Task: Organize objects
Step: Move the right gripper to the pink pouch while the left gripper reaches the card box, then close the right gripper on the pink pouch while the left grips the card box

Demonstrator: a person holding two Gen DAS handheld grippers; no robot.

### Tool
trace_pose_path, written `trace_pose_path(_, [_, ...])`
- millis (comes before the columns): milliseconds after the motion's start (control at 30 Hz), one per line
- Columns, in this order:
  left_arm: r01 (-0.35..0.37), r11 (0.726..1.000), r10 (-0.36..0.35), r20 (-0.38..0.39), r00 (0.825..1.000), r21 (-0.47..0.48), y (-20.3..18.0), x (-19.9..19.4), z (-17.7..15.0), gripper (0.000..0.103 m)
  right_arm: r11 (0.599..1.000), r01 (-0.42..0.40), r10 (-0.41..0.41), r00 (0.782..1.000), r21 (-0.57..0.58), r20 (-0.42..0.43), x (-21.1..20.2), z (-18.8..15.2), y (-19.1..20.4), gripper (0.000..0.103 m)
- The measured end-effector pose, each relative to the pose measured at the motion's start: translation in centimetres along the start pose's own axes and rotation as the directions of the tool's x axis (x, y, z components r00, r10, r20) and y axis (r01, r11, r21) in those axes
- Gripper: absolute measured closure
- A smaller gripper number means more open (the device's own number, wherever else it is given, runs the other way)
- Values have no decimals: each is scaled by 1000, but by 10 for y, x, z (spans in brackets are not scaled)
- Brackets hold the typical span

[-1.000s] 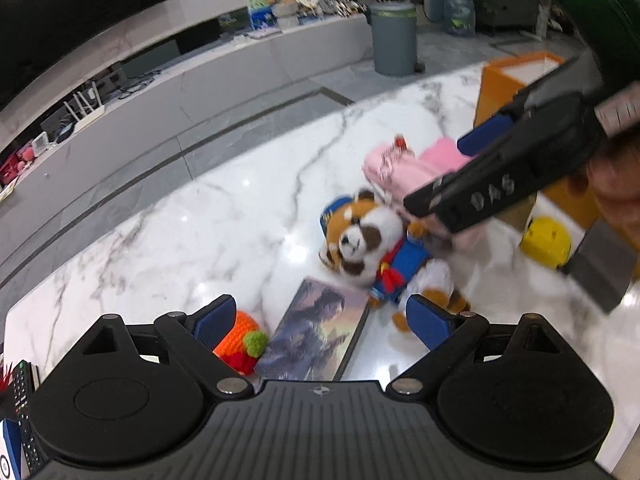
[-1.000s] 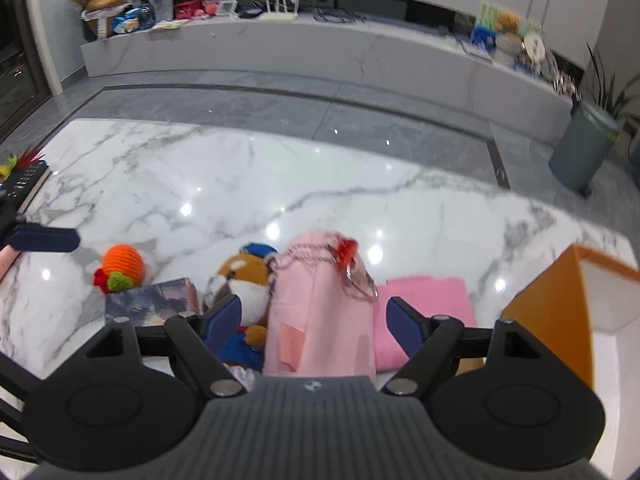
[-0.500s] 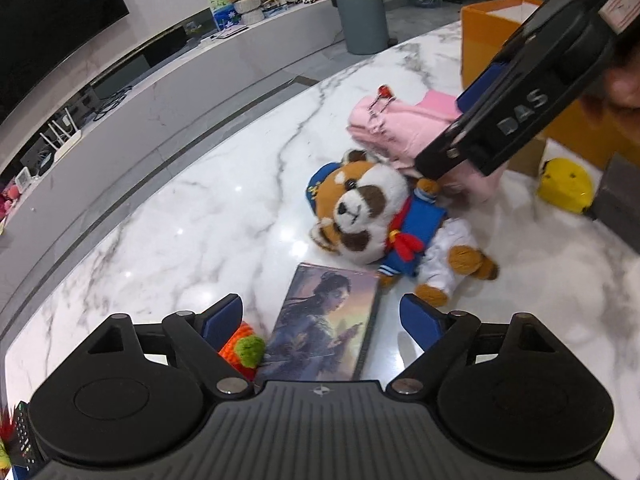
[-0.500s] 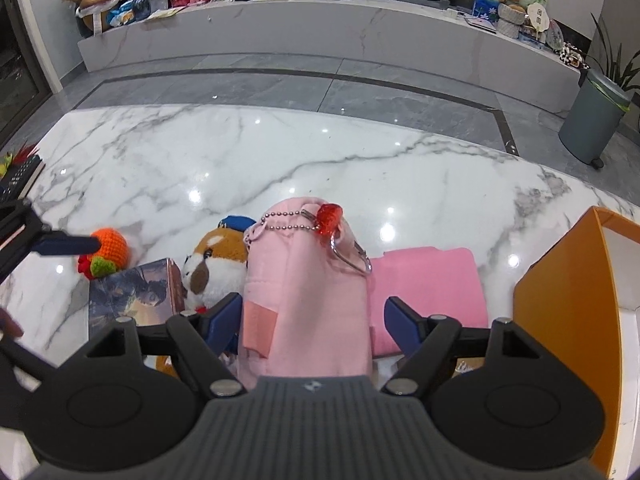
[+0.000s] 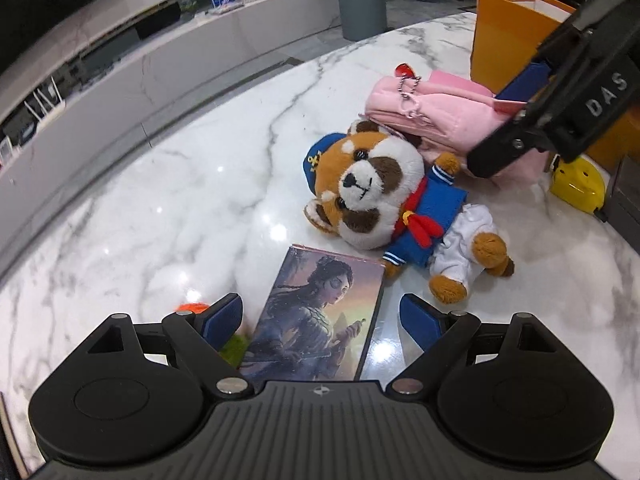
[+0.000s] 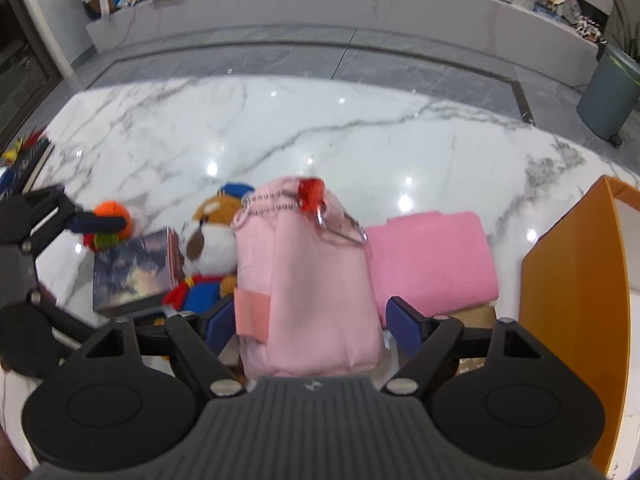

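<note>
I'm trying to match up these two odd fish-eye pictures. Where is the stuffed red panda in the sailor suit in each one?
Left wrist view: the red panda plush lies right of centre on the marble table, just beyond the picture book.
Right wrist view: the red panda plush is left of centre, partly hidden behind the pink pouch.
Shared landmark: the picture book lies right beside the plush in both views.

My left gripper (image 5: 321, 316) is open, one finger on each side of the picture book (image 5: 316, 316). Past the book lies a toy panda (image 5: 384, 204). My other gripper (image 5: 532, 92) is over the pink bag (image 5: 436, 112).
</note>
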State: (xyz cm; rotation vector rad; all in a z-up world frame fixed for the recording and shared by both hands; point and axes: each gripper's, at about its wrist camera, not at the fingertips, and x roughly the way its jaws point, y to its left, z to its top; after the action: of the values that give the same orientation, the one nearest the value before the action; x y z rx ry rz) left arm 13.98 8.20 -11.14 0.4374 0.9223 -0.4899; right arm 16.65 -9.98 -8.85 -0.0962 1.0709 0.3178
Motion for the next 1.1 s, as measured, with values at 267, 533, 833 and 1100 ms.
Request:
trace_pose_path(267, [16, 1000, -16, -18, 1000, -20, -1, -7, -7, 23, 1000, 0, 0, 1000, -22, -5, 9, -8, 0, 30])
trace_pose_path(533, [29, 999, -31, -98, 995, -16, -7, -16, -9, 32, 984, 89, -86, 996, -155, 23, 15, -17, 16, 37])
trace_pose_path(833, [33, 997, -41, -130, 991, -65, -12, -20, -8, 33, 955, 136, -116, 989, -264, 93, -2, -22, 28, 64])
trace_pose_path(1100, [25, 996, -35, -115, 993, -86, -9, -39, 1, 33, 956, 122, -90, 988, -266, 127, -30, -19, 24, 69])
